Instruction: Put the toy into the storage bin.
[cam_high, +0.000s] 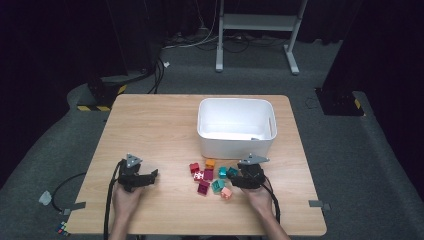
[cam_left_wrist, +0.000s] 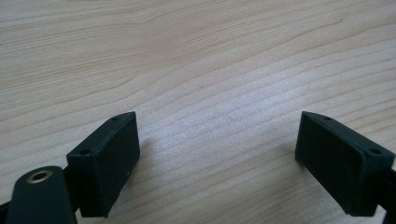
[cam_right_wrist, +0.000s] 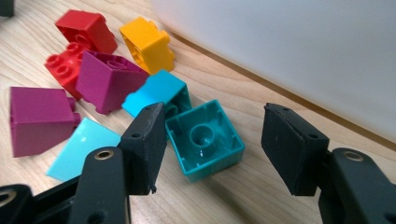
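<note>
Several toy bricks lie in a loose heap (cam_high: 210, 177) on the wooden table (cam_high: 150, 125), in front of a white bin (cam_high: 235, 125). My right gripper (cam_high: 235, 178) is at the heap's right side, open. In the right gripper view its jaws (cam_right_wrist: 215, 144) stand wide on either side of a teal brick (cam_right_wrist: 205, 140) that lies hollow side up. Beyond it are a light blue brick (cam_right_wrist: 159, 93), two purple bricks (cam_right_wrist: 109, 81), an orange one (cam_right_wrist: 147, 44) and red ones (cam_right_wrist: 86, 30). My left gripper (cam_high: 151, 175) rests left of the heap, open over bare wood (cam_left_wrist: 215, 154).
The bin's white wall (cam_right_wrist: 289, 51) rises close behind the bricks, on the right in the right gripper view. A salmon brick (cam_high: 226, 192) lies nearest the front edge. Bare wood spreads across the table's left half. Cables trail off the table's front left corner (cam_high: 75, 205).
</note>
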